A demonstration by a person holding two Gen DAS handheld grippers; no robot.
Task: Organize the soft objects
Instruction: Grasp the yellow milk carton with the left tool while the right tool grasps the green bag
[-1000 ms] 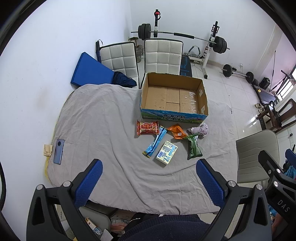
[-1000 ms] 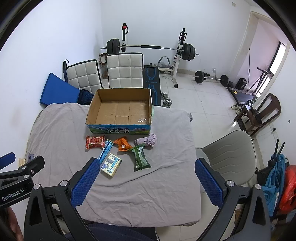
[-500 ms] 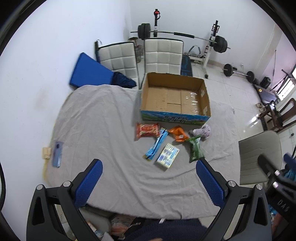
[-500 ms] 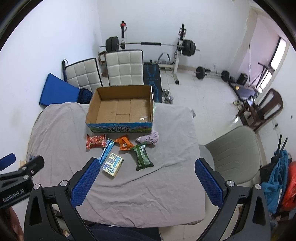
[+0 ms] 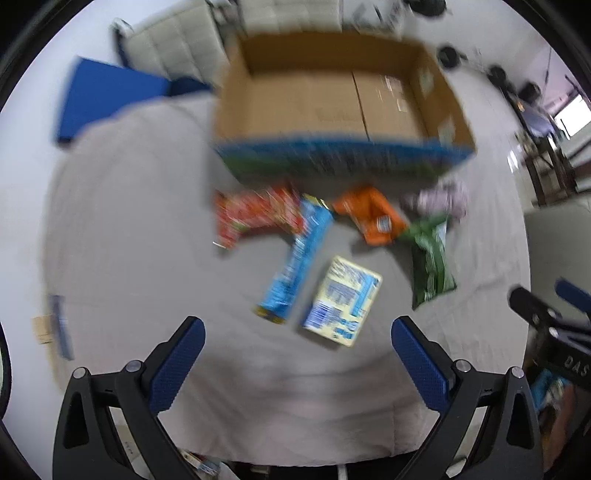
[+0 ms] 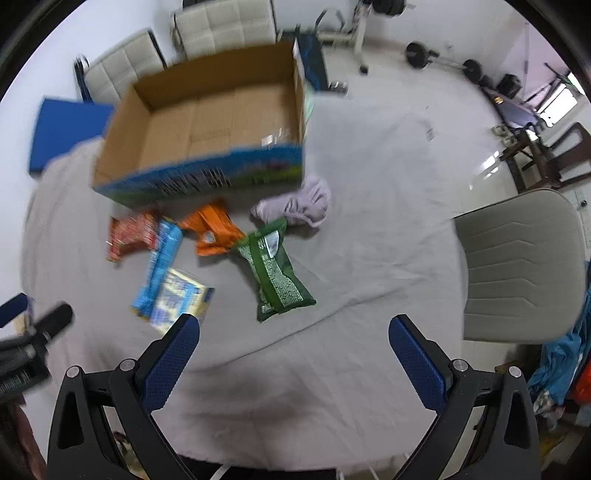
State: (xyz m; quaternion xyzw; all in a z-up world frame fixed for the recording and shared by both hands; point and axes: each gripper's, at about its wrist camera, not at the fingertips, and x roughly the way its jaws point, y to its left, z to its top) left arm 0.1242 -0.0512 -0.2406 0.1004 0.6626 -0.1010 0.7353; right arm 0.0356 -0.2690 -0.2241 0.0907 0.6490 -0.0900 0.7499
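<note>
An open empty cardboard box point(image 5: 332, 107) point(image 6: 210, 122) stands on the grey cloth-covered table point(image 5: 129, 236). In front of it lie a red packet point(image 5: 255, 216), a blue packet point(image 5: 295, 262), a yellow-blue box point(image 5: 341, 301), an orange packet point(image 5: 373, 216), a green packet point(image 6: 275, 271) and a lilac cloth point(image 6: 299, 205). My left gripper point(image 5: 297, 360) is open and empty, above the table's near edge, short of the blue packet and yellow box. My right gripper point(image 6: 293, 360) is open and empty, short of the green packet.
A grey chair point(image 6: 521, 266) stands right of the table. A phone point(image 5: 61, 328) lies at the table's left edge. A blue mat point(image 5: 99, 99) and white chairs point(image 6: 225, 26) stand behind the box. Gym weights point(image 6: 439, 59) lie on the floor.
Both grippers have moved forward and down toward the table; the box and the packets now look much larger and blurred. Both stay open. Nothing on the table has moved.
</note>
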